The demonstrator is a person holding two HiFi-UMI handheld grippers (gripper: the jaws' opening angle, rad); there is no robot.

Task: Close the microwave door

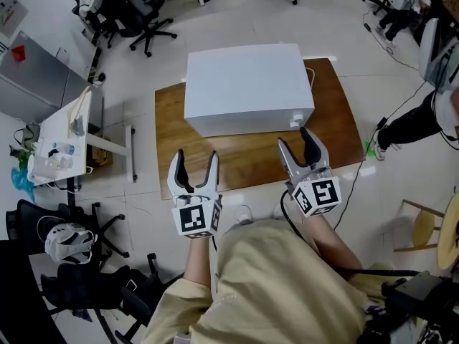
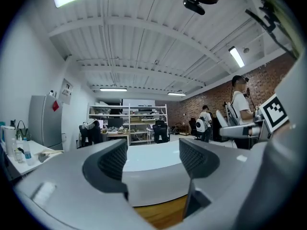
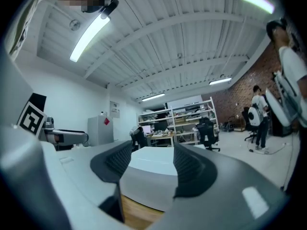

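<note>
Faces a white microwave point(image 1: 247, 84) set on the far part of a wooden table point(image 1: 344, 135), door shut, front flat and flush. Holds the left gripper point(image 1: 196, 155) above the table's near edge, left of the microwave's middle, jaws spread apart with nothing between the pads. Holds the right gripper point(image 1: 292, 136) near the microwave's front right corner, not touching it, jaws likewise standing apart and gripping nothing. Points both grippers roughly level at the microwave's front. Wears a tan top point(image 1: 287, 292). Stands among black office chairs point(image 1: 136, 20) on a pale floor.
</note>
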